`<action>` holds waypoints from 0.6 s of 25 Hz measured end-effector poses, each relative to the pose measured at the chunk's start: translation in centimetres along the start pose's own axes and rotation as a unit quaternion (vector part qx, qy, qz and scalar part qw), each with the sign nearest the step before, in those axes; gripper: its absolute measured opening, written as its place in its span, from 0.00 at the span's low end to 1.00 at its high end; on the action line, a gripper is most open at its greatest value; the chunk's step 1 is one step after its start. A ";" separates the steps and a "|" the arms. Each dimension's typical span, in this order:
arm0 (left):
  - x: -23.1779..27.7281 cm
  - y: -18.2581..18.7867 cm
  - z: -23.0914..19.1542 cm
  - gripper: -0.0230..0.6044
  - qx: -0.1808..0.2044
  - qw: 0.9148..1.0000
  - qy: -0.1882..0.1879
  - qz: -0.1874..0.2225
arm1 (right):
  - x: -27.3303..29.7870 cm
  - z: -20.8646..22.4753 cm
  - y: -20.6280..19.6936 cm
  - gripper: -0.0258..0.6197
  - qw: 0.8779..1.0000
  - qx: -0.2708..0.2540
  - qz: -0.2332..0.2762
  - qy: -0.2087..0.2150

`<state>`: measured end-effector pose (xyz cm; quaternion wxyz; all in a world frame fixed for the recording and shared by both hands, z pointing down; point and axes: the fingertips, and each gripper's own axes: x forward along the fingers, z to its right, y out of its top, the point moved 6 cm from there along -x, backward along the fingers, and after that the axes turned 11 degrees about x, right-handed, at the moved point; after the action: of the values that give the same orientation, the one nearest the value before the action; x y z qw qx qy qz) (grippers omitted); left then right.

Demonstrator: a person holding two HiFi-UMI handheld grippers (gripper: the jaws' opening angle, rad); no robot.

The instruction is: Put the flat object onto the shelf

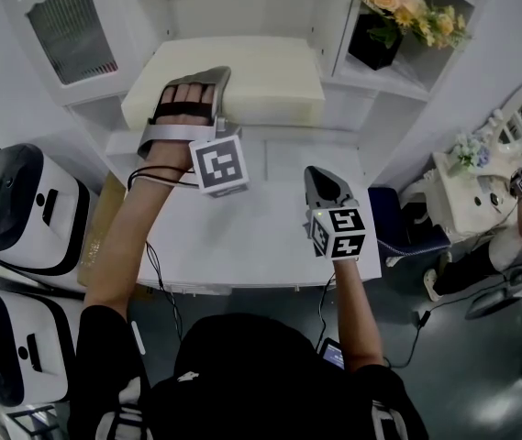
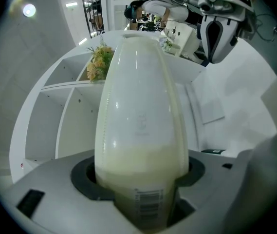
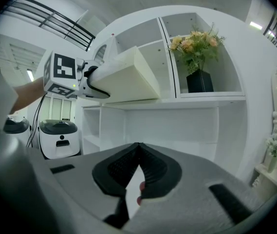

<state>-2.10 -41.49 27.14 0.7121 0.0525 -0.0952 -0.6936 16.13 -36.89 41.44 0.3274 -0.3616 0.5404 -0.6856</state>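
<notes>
the flat cream pad (image 1: 251, 81) is lying across the front of the white shelf (image 1: 384, 79), to the left of the compartment where the black flower pot (image 1: 375, 39) is standing. the left gripper (image 1: 207, 79) is pinching it by its near left edge - in the left gripper view the pad is filling the gap between the 2 jaws, barcode label toward the camera. from the right gripper view the pad is looking slightly tilted, its lower edge at the shelf board; whether it is resting fully or hanging just above, i cannot tell. so the carrying part seems to be nearly done - what is remaining, in my judgement, is settling the pad flat, letting go and pulling the gripper clear. the right gripper (image 1: 320, 177) is hovering over the white surface (image 1: 270, 236), jaws pressed together, carrying nothing.
</notes>
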 end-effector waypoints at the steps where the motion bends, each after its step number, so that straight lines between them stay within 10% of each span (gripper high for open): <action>1: 0.2 -0.1 0.1 0.52 -0.001 1.000 -0.003 -0.001 | 0.1 0.0 -0.1 0.04 1.000 0.000 -0.002 0.000; 15: 4.2 -0.8 0.8 0.53 0.001 0.999 -0.034 -0.011 | 1.0 0.3 -0.5 0.04 1.000 -0.001 -0.014 -0.012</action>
<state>-2.97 -45.72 28.01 0.7008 0.0303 -0.1195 -0.7026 15.83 -37.79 42.15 0.3235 -0.3779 0.5317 -0.6854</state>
